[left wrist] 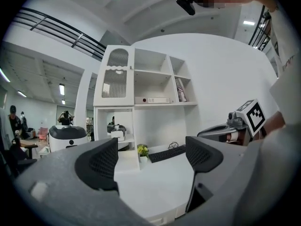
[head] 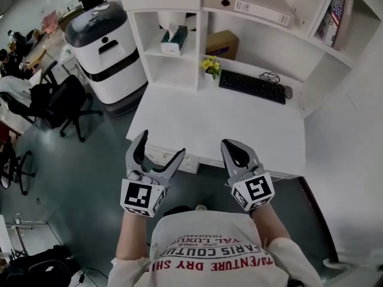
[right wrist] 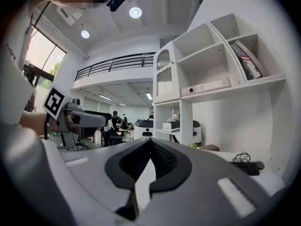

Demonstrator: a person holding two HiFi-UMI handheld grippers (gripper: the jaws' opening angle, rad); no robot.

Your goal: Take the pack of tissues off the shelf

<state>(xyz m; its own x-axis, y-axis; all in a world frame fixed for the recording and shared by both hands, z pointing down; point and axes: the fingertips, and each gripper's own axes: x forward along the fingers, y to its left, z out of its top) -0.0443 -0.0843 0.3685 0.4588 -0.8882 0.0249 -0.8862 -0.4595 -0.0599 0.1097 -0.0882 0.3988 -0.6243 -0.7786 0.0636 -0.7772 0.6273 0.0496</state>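
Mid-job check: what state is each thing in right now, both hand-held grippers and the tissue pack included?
Teal-and-white pack of tissues: on the white shelf, untouched.
Grey left hand-held gripper: open, empty.
Grey right hand-held gripper: shut, empty.
Black keyboard: flat on the white desk.

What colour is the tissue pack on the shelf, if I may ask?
The pack is teal and white, best seen in the head view.

Teal-and-white tissue pack (head: pixel 175 42), white shelf (head: pixel 201 46)
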